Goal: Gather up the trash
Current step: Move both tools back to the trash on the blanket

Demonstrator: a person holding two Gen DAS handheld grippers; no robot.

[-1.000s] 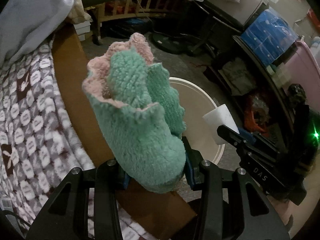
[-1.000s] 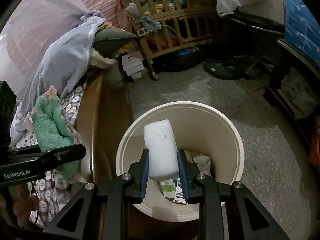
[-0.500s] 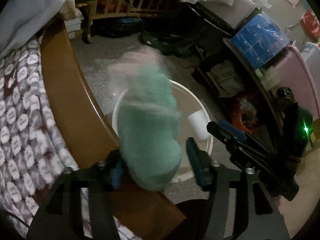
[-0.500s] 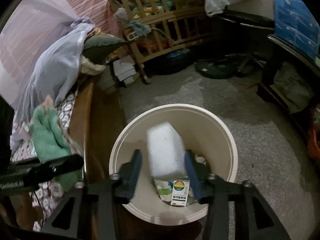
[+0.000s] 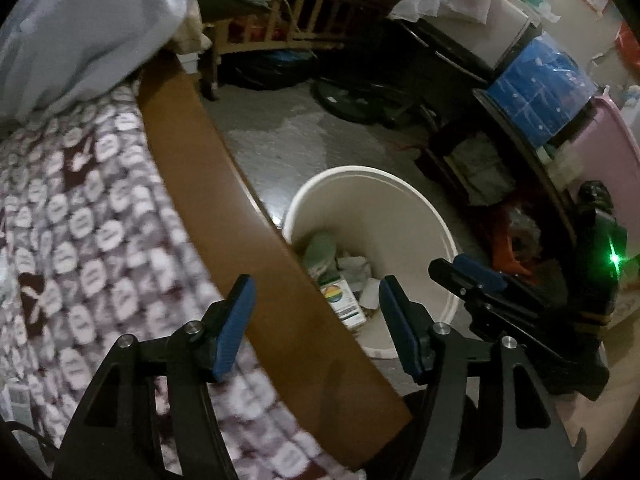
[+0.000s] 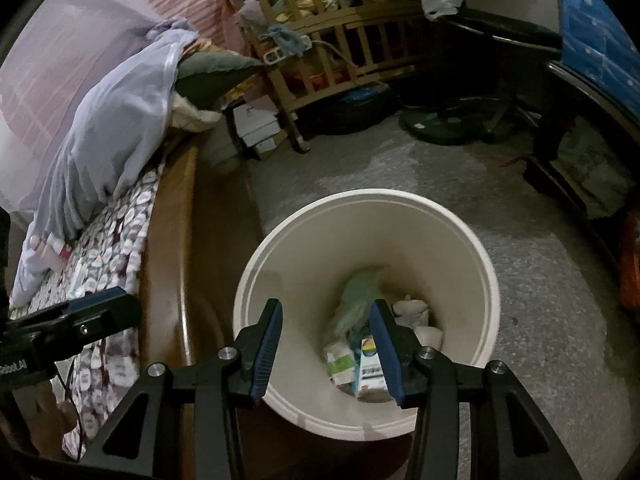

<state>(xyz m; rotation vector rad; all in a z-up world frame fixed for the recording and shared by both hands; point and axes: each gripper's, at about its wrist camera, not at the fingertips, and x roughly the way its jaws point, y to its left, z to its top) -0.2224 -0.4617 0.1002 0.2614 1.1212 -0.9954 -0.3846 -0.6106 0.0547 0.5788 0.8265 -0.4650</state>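
Observation:
A cream round bin (image 5: 360,170) (image 6: 368,194) stands on the floor beside the bed. Inside lie a green knitted sock (image 5: 320,248) (image 6: 360,296), small printed cartons (image 5: 344,300) (image 6: 370,368) and white crumpled pieces (image 6: 414,310). My left gripper (image 5: 316,284) hovers over the bed's wooden rail (image 5: 224,184) at the bin's near side; its jaws are opening with nothing between them. My right gripper (image 6: 326,306) hangs open above the bin's mouth, holding nothing. Each gripper shows in the other's view, the right (image 5: 464,268) and the left (image 6: 100,304).
A patterned brown-and-white blanket (image 5: 80,208) covers the bed, with a pale sheet (image 6: 120,120) heaped at its head. A wooden crib (image 6: 340,32), a fan base (image 6: 444,124), dark shelving (image 5: 500,152) and a pink bin (image 5: 604,152) ring the grey floor (image 6: 540,280).
My left gripper opened and the green sock dropped into the bin. My right gripper opened and let the white block fall into the bin. The left view swung toward the bin.

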